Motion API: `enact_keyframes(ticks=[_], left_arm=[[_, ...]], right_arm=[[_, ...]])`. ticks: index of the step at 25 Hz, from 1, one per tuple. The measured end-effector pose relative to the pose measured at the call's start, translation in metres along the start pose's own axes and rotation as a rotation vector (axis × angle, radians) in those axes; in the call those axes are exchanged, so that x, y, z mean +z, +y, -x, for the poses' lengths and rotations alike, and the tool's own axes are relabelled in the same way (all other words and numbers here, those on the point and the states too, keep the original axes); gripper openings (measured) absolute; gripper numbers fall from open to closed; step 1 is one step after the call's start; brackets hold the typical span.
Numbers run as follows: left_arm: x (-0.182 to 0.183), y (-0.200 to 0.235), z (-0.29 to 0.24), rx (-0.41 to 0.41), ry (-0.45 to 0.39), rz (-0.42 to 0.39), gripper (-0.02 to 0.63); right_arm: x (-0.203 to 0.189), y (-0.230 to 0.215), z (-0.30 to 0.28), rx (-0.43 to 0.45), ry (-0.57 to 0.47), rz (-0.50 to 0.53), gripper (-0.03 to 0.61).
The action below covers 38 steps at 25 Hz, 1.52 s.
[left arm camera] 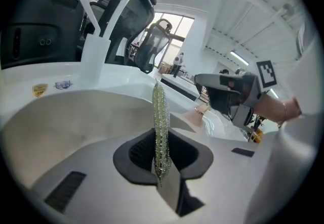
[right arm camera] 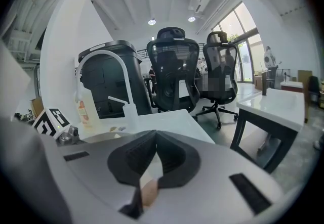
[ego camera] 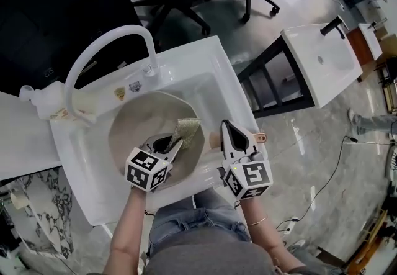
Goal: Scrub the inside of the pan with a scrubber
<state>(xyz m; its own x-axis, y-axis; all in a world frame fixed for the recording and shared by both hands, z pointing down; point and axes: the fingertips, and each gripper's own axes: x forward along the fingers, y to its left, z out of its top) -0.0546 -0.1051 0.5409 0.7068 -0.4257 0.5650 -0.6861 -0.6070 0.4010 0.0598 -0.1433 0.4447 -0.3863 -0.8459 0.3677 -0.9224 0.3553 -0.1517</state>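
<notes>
I see one round pan (ego camera: 133,125) lying in the basin of a white sink (ego camera: 205,63). Its inside is a dull, pale grey-beige, and its tan handle (ego camera: 214,139) reaches out over the sink's right edge. My left gripper (ego camera: 175,144) is inside the pan toward its near right side, with its fingers clamped on the one scrubber (ego camera: 186,131). The scrubber is a flat, yellow-green pad of glittery mesh. In the left gripper view I see it edge-on, as a thin sparkling strip (left arm camera: 161,117) standing up from between the dark ribbed pads. My right gripper (ego camera: 228,131) sits at the sink's right edge with its fingers closed on the pan handle. In the right gripper view the tan handle (right arm camera: 148,192) shows pinched between them. Each gripper carries one cube of black-and-white square markers, left (ego camera: 147,169) and right (ego camera: 251,177). A single curved white faucet (ego camera: 105,47) rises from the sink's far edge. Two small stickers lie beside its base, one yellowish (ego camera: 120,92) and one bluish (ego camera: 134,86), and their print is too small for me to read. A pale bottle (ego camera: 43,99) lies at the sink's far left corner. Two black mesh-backed office chairs (right arm camera: 174,66) (right arm camera: 223,66) stand beyond the sink, and a second white sink (ego camera: 322,56) stands well apart to the right.
</notes>
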Motion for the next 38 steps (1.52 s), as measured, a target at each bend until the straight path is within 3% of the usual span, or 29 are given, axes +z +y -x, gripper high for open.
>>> enact_keyframes(ticks=[11,20,28,38], left_arm=[[-0.011,0.043,-0.033,0.165,0.054,0.101,0.063],[0.001,0.089,-0.043,0.307,0.049,0.137,0.064],[-0.002,0.135,-0.022,0.447,0.057,0.19,0.064],[-0.005,0.174,0.032,0.723,0.054,0.309,0.063]], right_arm=[[0.002,-0.008,-0.013,-0.012,0.006,-0.014,0.011],[0.002,-0.001,-0.023,0.005,0.014,-0.019,0.011],[0.006,-0.005,-0.026,-0.001,0.012,-0.017,0.011],[0.013,0.005,-0.034,0.04,0.018,-0.005,0.011]])
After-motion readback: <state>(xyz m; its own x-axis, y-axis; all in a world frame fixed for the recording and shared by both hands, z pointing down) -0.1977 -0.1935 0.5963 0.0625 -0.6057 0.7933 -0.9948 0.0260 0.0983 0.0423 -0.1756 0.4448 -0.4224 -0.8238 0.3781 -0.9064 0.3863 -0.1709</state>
